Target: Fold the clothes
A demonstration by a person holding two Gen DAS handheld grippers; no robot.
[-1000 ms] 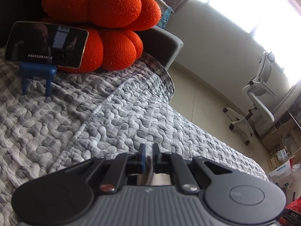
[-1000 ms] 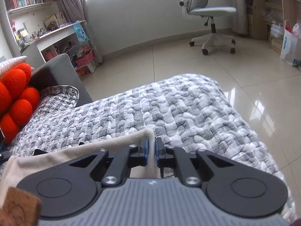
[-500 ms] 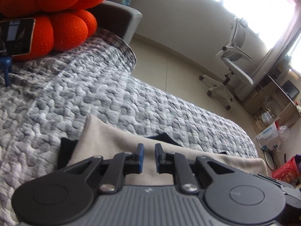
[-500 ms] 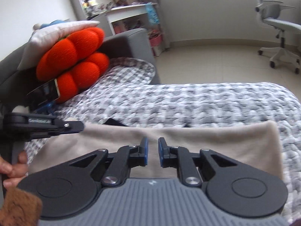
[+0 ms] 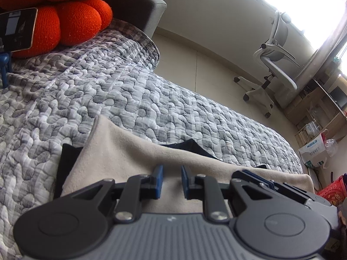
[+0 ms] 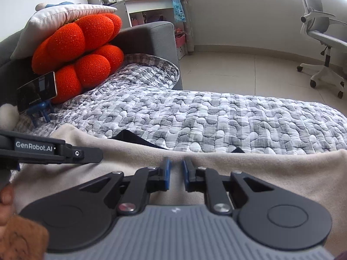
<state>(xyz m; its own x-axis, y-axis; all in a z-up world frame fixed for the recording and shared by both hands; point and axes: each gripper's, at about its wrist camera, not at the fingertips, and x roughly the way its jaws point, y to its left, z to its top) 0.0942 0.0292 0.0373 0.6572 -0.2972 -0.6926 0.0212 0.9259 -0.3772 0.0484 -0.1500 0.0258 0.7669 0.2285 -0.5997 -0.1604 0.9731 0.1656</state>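
Two handheld grippers low over a beige fleece garment (image 5: 121, 151) spread on a grey quilted bed cover (image 5: 108, 82), dark cloth corners (image 5: 67, 158) peeping from under its far edge. Left gripper (image 5: 171, 179) spread a little, blue pads apart, pinching nothing, fleece directly beneath and ahead. Right gripper (image 6: 175, 173) likewise parted and empty, side by side with the left. Garment's long axis running crosswise, left to right, before both tools; far edge just beyond the fingertips, each tool nearer its own end. Orange pumpkin cushion (image 6: 82, 41) and propped phone (image 6: 36, 91) well beyond.
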